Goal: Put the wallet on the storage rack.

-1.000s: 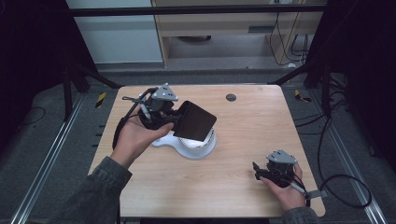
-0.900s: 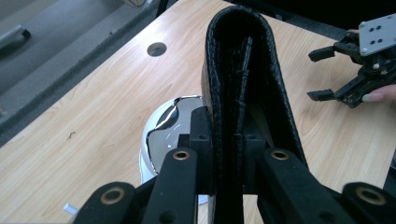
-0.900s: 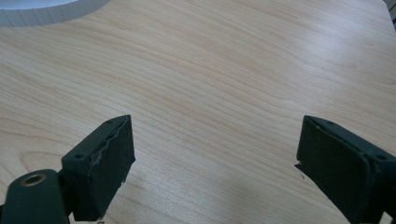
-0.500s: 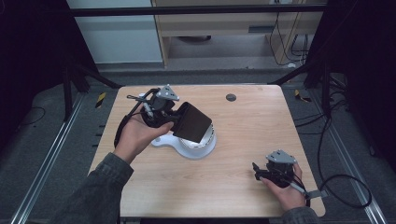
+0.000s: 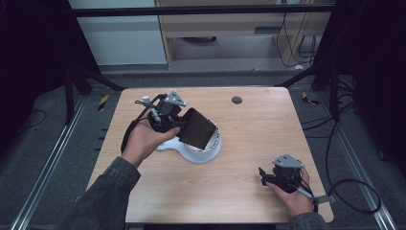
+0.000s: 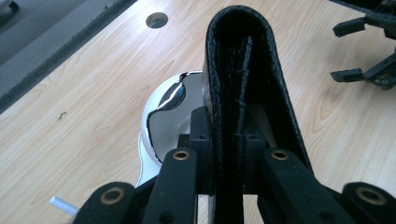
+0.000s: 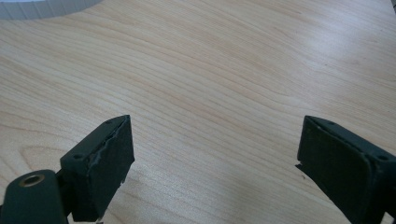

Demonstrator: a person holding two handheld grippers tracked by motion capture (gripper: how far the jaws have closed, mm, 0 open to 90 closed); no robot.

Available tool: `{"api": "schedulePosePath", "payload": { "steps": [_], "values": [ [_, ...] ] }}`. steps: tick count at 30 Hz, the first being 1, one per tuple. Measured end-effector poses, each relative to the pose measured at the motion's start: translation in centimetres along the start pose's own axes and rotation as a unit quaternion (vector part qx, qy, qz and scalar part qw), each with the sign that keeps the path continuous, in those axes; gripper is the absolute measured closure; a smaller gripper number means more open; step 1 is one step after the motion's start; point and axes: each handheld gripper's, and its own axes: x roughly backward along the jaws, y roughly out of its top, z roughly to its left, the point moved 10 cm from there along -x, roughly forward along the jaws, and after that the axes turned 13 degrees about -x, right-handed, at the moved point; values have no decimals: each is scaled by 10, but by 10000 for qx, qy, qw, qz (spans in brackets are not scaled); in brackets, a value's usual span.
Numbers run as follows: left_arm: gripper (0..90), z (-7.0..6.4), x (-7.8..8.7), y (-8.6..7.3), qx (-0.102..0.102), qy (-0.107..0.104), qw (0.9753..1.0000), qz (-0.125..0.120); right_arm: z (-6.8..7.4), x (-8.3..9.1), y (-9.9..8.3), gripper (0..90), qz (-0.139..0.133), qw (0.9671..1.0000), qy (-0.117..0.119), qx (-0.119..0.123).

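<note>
- A black leather wallet (image 5: 197, 128), folded shut, is pinched between the jaws of the left gripper (image 5: 179, 125). In the high view it hangs tilted over a white dish (image 5: 207, 152) that sits near the middle of the wooden table (image 5: 258, 129).
- In the left gripper view the wallet (image 6: 243, 84) stands edge-on, folded spine upward, with the two black jaws pressed against its sides. Behind it the pale dish (image 6: 163, 122) lies on the wood, with a dark glossy patch on its rim.
- Over the last second the wallet has dropped lower and moved a little toward the dish. A second ago it was held higher and more level; now its lower corner reaches over the dish rim. Whether it touches the dish cannot be told.
- This suggests the wallet is being lowered into the dish, and that the release is close but not yet made.
- The person's left hand (image 5: 143, 141) grips the left gripper from below, sleeve entering from the bottom left.
- The right gripper (image 5: 266, 176) rests near the table's front right corner, well apart from the dish, in the same place as a second ago.
- In the right gripper view its fingertips (image 7: 100, 163) are spread wide with nothing but bare wood between them.
- A small round hole (image 5: 236, 100) sits in the table near its far edge.
</note>
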Motion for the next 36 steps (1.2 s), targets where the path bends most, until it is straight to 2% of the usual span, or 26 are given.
{"api": "schedulePosePath", "payload": {
  "steps": [5, 11, 28, 33, 36],
  "values": [
    [804, 3, -5, -6, 77, -39, 10000, 37, 1, -1, -2, 108, 59, 9999, -1, 86],
    [804, 2, -13, -8, 160, -119, 9998, 21, 1, -1, -2, 107, 57, 10000, 0, 71],
    [803, 1, -23, -5, 213, -221, 9995, 3, 1, -1, -2, 107, 69, 10000, -4, 53],
    [801, 2, -28, -9, 149, -240, 9995, 169, 1, -1, -2, 107, 66, 10000, 4, 74],
    [800, 2, -31, -9, 207, -256, 9994, 124, 1, -1, -2, 107, 69, 9999, 1, 74]
  ]
}}
